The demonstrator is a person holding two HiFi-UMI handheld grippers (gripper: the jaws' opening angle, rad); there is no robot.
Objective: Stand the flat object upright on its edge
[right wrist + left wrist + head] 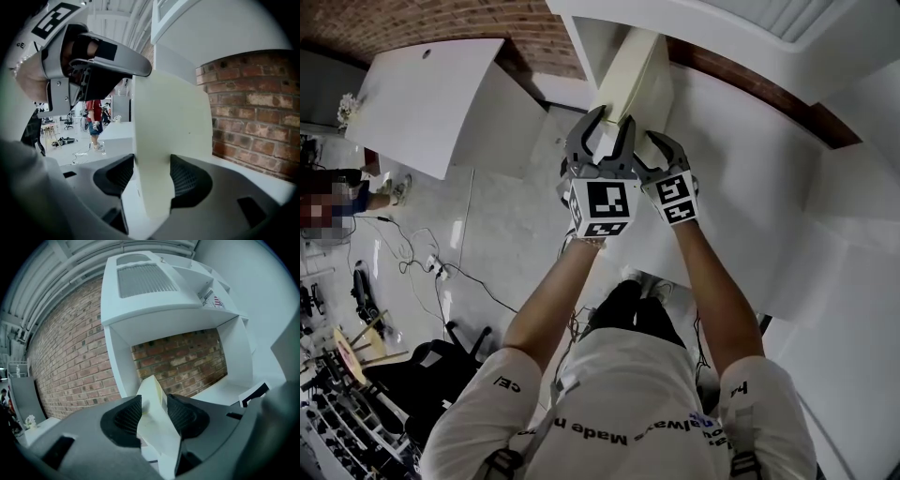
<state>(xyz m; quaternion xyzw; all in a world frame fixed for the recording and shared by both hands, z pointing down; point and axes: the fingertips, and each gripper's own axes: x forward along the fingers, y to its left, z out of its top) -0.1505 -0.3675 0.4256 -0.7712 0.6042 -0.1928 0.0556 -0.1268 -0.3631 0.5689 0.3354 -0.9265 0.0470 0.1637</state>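
Gripping matters most at the near end. The left gripper (153,414) has its ribbed black pads pressed on the cream-coloured flat rectangular slab (157,427), which sits skewed between them, a corner poking up at the centre of the left gripper view. The right gripper (152,176), just beside it, is clamped on the same slab, whose broad face rises nearly vertical through the middle of its view. In the head view the slab reaches from both grippers toward the top centre of the frame; whether its far end touches anything I cannot tell. Beyond stands the white open-fronted shelf unit (164,319), with the red brick wall (70,348) behind. As I judge it, the hands should be levelled so the slab does not twist. Its narrow edge can then be lowered flat onto a ledge and one grip freed at a time.
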